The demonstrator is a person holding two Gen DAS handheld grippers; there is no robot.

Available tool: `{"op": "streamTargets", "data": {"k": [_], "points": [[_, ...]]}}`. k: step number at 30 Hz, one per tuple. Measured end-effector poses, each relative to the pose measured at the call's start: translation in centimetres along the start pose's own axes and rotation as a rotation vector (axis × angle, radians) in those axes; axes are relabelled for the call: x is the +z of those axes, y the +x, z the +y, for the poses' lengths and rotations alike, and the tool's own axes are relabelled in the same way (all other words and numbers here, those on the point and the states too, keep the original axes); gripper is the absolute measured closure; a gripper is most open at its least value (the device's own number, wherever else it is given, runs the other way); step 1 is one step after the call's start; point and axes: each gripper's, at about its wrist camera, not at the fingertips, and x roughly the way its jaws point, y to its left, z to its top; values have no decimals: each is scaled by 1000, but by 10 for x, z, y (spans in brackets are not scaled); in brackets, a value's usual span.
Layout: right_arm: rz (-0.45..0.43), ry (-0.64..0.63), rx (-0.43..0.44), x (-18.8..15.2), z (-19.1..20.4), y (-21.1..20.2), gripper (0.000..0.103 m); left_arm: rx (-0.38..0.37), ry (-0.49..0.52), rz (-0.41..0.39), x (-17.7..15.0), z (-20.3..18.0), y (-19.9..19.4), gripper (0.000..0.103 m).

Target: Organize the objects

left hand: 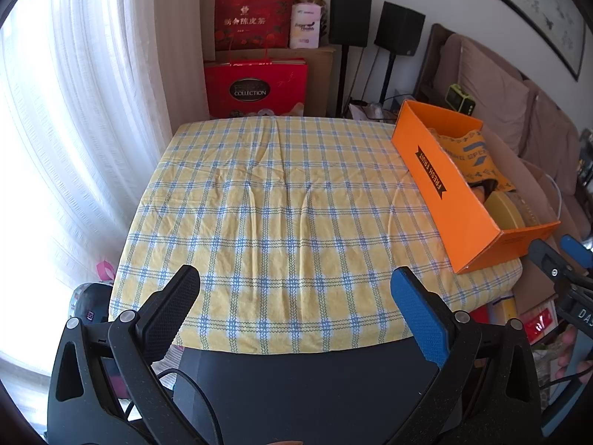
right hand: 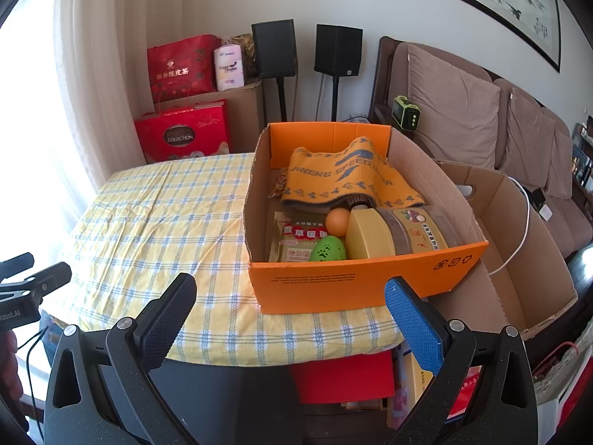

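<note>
An orange cardboard box (right hand: 333,285) stands at the right front of a table with a yellow and blue checked cloth (right hand: 155,222). Inside lie an orange towel (right hand: 348,178), an orange ball (right hand: 338,221), a green egg-shaped thing (right hand: 328,249), a yellow-lidded jar (right hand: 393,235) on its side and a flat packet (right hand: 296,237). My right gripper (right hand: 292,307) is open and empty, just before the box's front wall. My left gripper (left hand: 296,296) is open and empty over the cloth's (left hand: 278,204) front edge; the box (left hand: 456,189) is to its right.
A larger brown carton (right hand: 519,244) stands right of the orange box, with a sofa (right hand: 463,122) behind it. Red gift bags (left hand: 255,85) and two black speakers (left hand: 370,22) stand beyond the table. White curtains (left hand: 74,111) hang on the left.
</note>
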Motion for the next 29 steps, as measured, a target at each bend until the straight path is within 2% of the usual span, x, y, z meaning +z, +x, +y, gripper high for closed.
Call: {"op": "streamTargets", "data": {"k": [29], "points": [[0,9,1,-1,2,-1,0,10,13,-14,1,-2,-3,0]]}}
